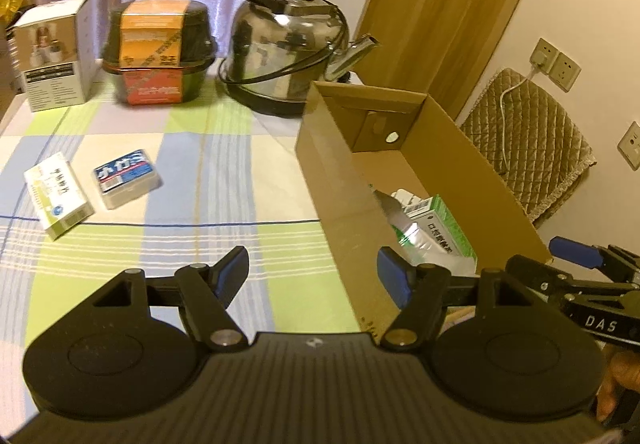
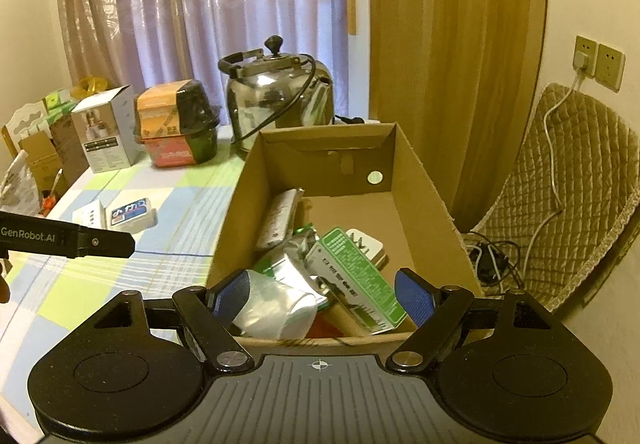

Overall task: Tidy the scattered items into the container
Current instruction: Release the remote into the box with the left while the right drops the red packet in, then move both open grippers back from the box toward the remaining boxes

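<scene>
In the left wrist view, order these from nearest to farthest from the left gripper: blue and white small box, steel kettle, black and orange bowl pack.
From the left gripper:
1. Blue and white small box, on the checked cloth, front left.
2. Steel kettle, at the table's back, centre.
3. Black and orange bowl pack, back left, only slightly farther than the kettle.

Matt brown cardboard box (image 2: 416, 180), crinkled glossy foil pouch (image 2: 280, 304), polished metal kettle (image 1: 288, 44), seemingly woven cloth tablecloth (image 1: 200, 244).

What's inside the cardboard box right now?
The cardboard box holds a green-and-white carton, a silver pouch, a pale packet and a white plug; anything beneath is hidden.
</scene>
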A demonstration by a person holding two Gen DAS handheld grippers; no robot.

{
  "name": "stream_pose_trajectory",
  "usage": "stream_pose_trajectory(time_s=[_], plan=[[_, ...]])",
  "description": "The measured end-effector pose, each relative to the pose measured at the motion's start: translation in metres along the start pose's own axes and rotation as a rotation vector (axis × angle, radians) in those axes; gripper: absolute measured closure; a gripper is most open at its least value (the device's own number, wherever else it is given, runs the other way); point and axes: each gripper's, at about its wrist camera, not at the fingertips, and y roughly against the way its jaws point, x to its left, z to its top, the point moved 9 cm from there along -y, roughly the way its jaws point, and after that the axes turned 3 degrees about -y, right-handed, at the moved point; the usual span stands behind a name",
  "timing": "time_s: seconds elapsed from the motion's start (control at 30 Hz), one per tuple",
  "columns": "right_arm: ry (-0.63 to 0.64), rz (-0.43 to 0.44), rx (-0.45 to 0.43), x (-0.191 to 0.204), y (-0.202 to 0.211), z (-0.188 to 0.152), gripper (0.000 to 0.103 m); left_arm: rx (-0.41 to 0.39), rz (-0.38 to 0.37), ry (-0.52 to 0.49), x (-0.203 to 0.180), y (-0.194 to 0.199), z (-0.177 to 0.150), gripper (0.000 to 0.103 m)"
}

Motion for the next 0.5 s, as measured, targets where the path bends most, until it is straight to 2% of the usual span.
stream_pose_trajectory(time_s=[0.27, 0.5], plan=[[0.019, 0.026, -0.012, 0.025, 0.018, 0.004, 0.018, -0.028, 0.048, 0.024, 0.029, 0.039, -0.009, 0.035], [0.041, 0.065, -0.034, 0.058, 0.034, 0.008, 0.018, -0.057, 0.126, 0.062, 0.071, 0.082, -0.020, 0.030]])
